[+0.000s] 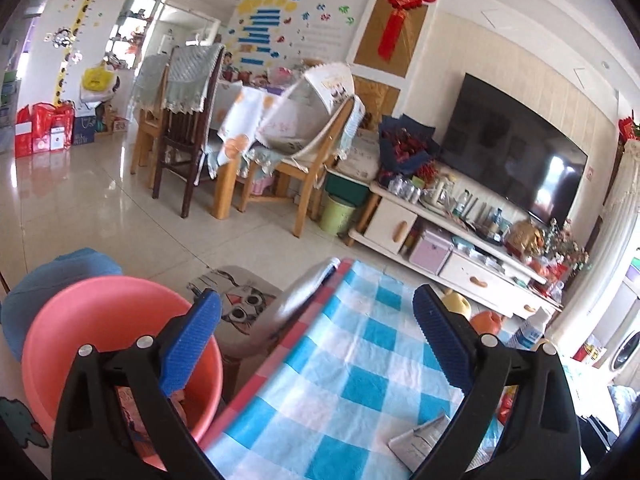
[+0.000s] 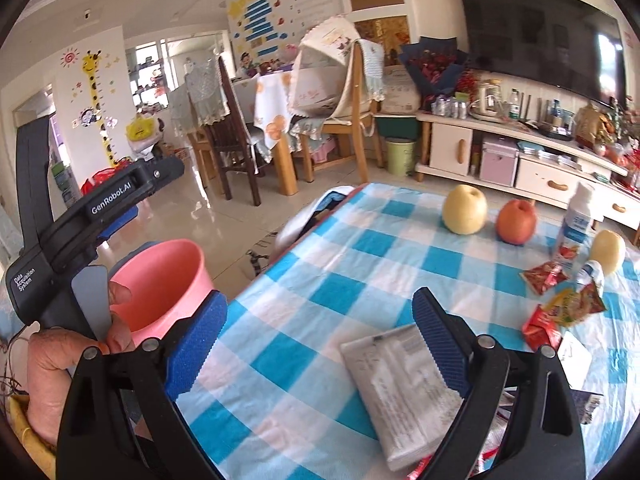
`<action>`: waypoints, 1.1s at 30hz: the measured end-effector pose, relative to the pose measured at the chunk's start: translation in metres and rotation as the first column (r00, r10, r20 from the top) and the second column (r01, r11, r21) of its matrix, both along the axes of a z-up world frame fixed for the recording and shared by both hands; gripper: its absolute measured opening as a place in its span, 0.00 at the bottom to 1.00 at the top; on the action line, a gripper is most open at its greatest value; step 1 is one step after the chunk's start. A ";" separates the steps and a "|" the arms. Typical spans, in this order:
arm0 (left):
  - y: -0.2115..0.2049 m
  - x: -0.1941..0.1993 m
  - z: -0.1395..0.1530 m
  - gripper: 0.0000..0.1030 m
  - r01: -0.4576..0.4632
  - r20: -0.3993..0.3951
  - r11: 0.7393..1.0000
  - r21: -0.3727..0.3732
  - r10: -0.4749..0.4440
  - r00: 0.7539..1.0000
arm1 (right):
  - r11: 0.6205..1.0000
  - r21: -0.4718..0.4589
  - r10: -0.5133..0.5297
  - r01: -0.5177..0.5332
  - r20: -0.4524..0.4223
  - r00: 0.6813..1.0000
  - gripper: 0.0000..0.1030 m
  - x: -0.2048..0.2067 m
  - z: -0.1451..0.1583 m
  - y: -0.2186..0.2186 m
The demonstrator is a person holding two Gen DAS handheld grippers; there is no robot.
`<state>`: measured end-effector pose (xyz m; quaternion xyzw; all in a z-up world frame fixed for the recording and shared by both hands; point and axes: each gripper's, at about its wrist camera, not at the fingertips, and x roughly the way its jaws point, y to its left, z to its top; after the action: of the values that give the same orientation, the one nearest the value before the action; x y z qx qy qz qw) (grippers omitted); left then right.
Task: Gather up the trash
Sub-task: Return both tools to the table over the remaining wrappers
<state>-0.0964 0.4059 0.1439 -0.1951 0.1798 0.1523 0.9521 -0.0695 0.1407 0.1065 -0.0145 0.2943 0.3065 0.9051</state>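
Note:
My left gripper [image 1: 316, 340] stands open over the left edge of the table with its blue-and-white checked cloth [image 1: 352, 364]; nothing is between its blue pads. Its left finger overlaps a pink bin [image 1: 88, 320] beside the table, with some wrappers in it. A grey-white packet [image 1: 420, 436] lies on the cloth near its right finger. My right gripper [image 2: 320, 340] is open above the cloth [image 2: 340, 260], and the same packet [image 2: 400, 384] lies flat under its right finger, not gripped. Red and yellow snack wrappers [image 2: 568, 304] lie at the right.
Two pears [image 2: 464, 208], an apple [image 2: 516, 222], a milk bottle [image 2: 574, 224] and a small fallen bottle [image 2: 590, 274] are on the table's far side. A hand [image 2: 60, 364] holds the other gripper over the bin [image 2: 160, 280]. A cat-print stool [image 1: 244, 304] stands beside the table.

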 end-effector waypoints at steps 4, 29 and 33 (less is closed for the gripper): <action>-0.011 0.007 -0.008 0.94 0.026 -0.030 1.000 -0.009 -0.026 0.999 | 0.999 0.004 -0.047 0.047 0.008 0.999 0.90 -0.001 0.002 -0.028; -0.119 0.039 -0.036 0.94 0.244 -0.138 0.968 0.055 -0.235 0.962 | 0.962 0.126 -0.237 0.242 -0.054 0.970 0.91 0.021 -0.005 -0.160; -0.143 0.046 -0.041 0.94 0.295 -0.165 0.951 0.090 -0.278 0.946 | 0.952 0.139 -0.266 0.273 -0.068 0.962 0.91 0.027 -0.009 -0.179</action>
<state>-0.0500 0.2629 0.1032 -0.1002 0.2684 0.0364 0.9574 -0.0426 -0.0386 0.0973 0.1000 0.2917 0.2011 0.9298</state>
